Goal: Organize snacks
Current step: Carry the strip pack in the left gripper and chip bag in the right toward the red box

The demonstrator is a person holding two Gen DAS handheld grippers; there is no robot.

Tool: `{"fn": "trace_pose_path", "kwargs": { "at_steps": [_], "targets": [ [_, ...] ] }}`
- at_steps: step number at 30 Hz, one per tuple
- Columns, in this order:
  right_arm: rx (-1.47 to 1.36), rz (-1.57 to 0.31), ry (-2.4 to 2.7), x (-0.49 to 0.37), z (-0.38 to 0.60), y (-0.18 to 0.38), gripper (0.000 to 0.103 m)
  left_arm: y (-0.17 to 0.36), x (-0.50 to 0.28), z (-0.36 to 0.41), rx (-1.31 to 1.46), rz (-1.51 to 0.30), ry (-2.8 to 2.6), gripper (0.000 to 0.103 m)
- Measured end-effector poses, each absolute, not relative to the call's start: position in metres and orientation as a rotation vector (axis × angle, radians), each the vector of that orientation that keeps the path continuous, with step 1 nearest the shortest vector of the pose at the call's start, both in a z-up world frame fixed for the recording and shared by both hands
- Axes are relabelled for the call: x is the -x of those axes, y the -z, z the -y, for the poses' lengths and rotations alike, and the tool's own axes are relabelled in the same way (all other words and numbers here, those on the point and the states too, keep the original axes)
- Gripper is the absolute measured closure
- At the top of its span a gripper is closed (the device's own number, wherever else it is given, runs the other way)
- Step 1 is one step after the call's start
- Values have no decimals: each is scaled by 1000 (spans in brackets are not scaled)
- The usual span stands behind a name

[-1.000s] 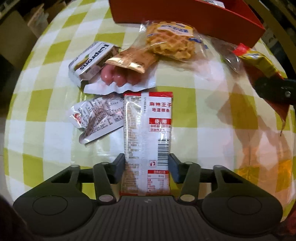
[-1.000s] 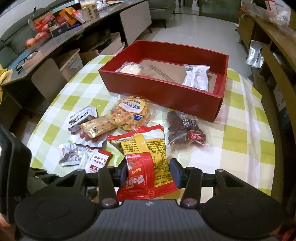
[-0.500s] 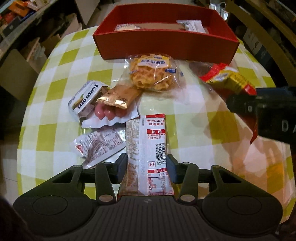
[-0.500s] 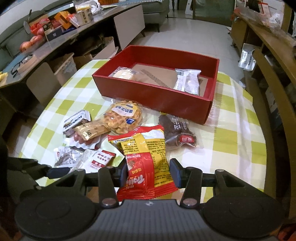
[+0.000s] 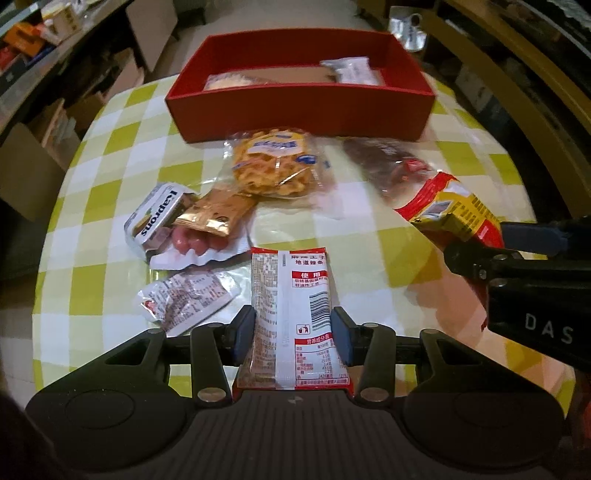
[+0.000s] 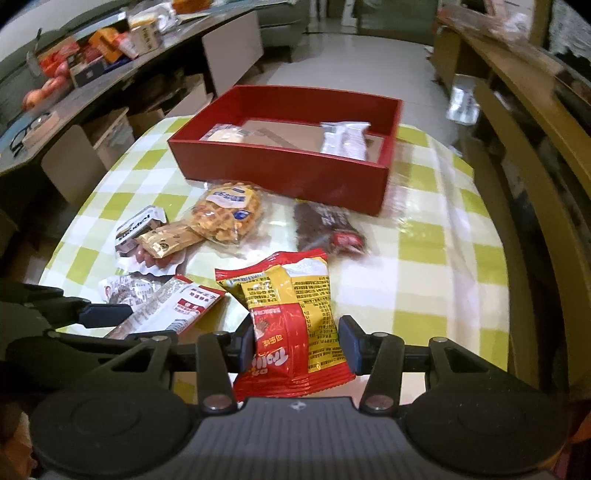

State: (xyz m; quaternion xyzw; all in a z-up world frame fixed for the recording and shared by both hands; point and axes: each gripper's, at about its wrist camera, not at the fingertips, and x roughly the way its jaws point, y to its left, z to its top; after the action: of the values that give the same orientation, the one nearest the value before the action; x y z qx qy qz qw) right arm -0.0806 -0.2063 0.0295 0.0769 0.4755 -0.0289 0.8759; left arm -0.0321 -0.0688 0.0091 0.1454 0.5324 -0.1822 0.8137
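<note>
Place: a home living and dining room is showing here.
Table: a checked tablecloth (image 6: 424,258) is covering it.
Background: a sofa (image 6: 284,14) is standing beyond a cluttered counter (image 6: 92,74); cardboard boxes (image 6: 110,133) are sitting underneath.

Glossy plastic snack packets (image 5: 291,317), shiny checked tablecloth (image 6: 424,258), matt red cardboard box (image 6: 295,173)
</note>
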Motion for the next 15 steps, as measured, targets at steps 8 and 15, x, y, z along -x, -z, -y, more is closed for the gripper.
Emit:
{"fn": "trace_pose_path", "kwargs": {
  "at_steps": [8,15],
  "targets": [
    [-142,-981,86,96,198,-38,50,-28,44,74,-296,-1099,397,51],
    [-169,-934,104,65,210,-46,50,-37,17,88,-330,-1029,352,51]
  ]
}}
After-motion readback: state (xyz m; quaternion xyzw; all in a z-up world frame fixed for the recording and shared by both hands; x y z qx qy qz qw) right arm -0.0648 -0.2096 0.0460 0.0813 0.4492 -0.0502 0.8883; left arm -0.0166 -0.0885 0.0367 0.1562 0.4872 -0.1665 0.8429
